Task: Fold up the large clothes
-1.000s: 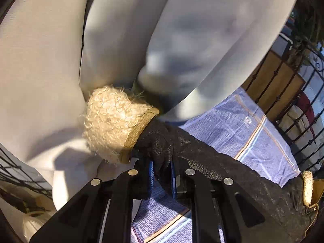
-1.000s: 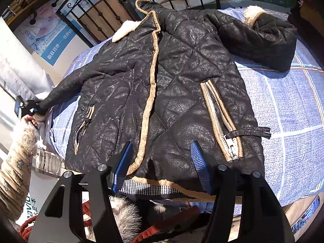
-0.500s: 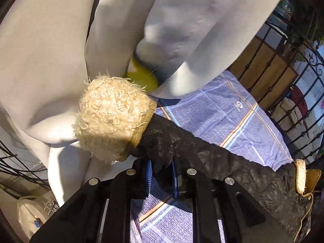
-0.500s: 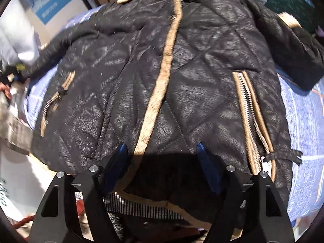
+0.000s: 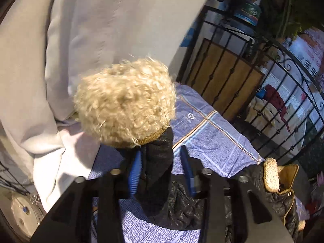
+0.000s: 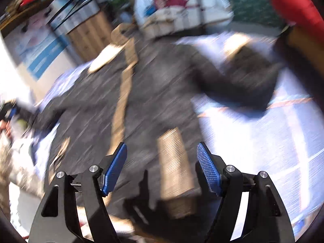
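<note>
A black quilted jacket [image 6: 158, 93] with tan trim lies spread on a blue checked sheet [image 6: 263, 137]; the right wrist view is motion-blurred. My left gripper [image 5: 162, 166] has its jaws parted around the jacket's left sleeve [image 5: 158, 162], just behind its cream fleece cuff [image 5: 125, 101]; the blue pad [image 5: 134, 172] on one side touches the sleeve, the other stands apart. My right gripper [image 6: 162, 162] is open and empty above the jacket's lower hem, near the pocket zip [image 6: 174, 162]. The collar [image 5: 271, 174] shows at the left view's lower right.
Pale grey cushions or cloth [image 5: 81, 30] fill the left wrist view's upper left. A black iron bed frame with wooden panels [image 5: 232, 77] stands behind the sheet. Bedding and red cloth [image 6: 172, 6] lie beyond the bed. A red object [image 6: 299, 6] is at upper right.
My left gripper's jaws have opened from their grip on the sleeve, and the cuff has swung up and right. My right gripper has moved quickly, staying open.
</note>
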Demonstrator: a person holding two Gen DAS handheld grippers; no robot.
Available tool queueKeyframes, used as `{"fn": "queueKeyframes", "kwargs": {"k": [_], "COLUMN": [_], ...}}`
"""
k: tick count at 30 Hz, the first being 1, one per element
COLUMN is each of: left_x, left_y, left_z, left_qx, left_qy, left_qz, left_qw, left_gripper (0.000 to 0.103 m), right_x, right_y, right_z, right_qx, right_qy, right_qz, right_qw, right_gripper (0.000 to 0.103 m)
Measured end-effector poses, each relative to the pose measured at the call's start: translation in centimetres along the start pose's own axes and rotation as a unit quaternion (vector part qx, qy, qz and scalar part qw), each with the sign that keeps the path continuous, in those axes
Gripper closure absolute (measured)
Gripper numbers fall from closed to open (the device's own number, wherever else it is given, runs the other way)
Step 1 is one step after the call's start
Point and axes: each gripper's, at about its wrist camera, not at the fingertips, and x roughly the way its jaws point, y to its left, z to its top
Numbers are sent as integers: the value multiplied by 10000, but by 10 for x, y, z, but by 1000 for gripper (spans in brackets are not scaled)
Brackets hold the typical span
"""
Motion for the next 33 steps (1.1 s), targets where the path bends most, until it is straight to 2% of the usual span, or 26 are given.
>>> {"fn": "queueKeyframes", "kwargs": {"k": [1,2,4,6,9,11,12,13,15,16,18,20,21,23,25,28,29,30,31,32,33], "left_x": [4,5,5,5,-1,-8,-11,-14,-19,-20,-20,-19,-18,-16,-13,-10,-10,-11,-14,-17,-20], "left_y": [16,29,58,78,96,98,98,99,98,95,84,69,57,37,10,-33,-47,-64,-79,-91,-104], "left_z": [-1,-1,-5,-12,-31,-43,-48,-52,-59,-62,-65,-71,-74,-81,-87,-100,-105,-112,-120,-127,-136], "left_qx": [-200,-370,-690,-813,-703,-593,-525,-487,-468,-452,-359,-169,-33,136,247,471,559,678,800,914,1055], "left_qy": [12,-1,-10,219,536,566,619,666,736,757,813,857,869,893,956,1081,1136,1202,1253,1299,1361], "left_qz": [141,258,400,421,431,378,374,387,334,312,257,157,72,-105,-400,-810,-968,-1155,-1312,-1452,-1619], "left_qw": [9997,9990,9968,9956,9951,9959,9960,9958,9956,9956,9957,9961,9962,9959,9943,9897,9872,9837,9802,9766,9717], "left_gripper": [27,16,15,13,13,13,13,13,13,13,13,13,13,13,13,13,13,13,13,13,13], "right_x": [-4,-6,-3,13,53,77,93,101,104,98,70,31,7,-25,-30,-12,-3,5,8,7,4], "right_y": [-15,-37,-70,-108,-148,-163,-167,-166,-169,-170,-178,-197,-212,-240,-256,-272,-279,-287,-295,-302,-307], "right_z": [15,35,66,100,139,148,149,149,143,138,128,111,97,69,45,18,14,4,-5,-17,-25], "right_qx": [50,137,327,533,764,852,884,869,829,866,1087,1518,1847,2395,2637,2977,3187,3563,3979,4501,4793], "right_qy": [-103,-196,-299,-254,81,377,595,716,726,550,-61,-721,-1102,-1513,-1422,-1117,-1003,-891,-879,-926,-982], "right_qz": [-277,-538,-725,-1083,-1244,-1150,-1137,-1143,-1179,-1188,-1287,-1442,-1468,-1430,-1413,-1350,-1267,-1074,-854,-621,-472], "right_qw": [9995,9983,9964,9924,9893,9890,9878,9870,9869,9876,9857,9752,9655,9483,9436,9385,9340,9239,9092,8860,8708], "right_gripper": [31,31,31,31,31,32,37,57,86,90,93,94,94,94,94,92,88,78,65,58,44]}}
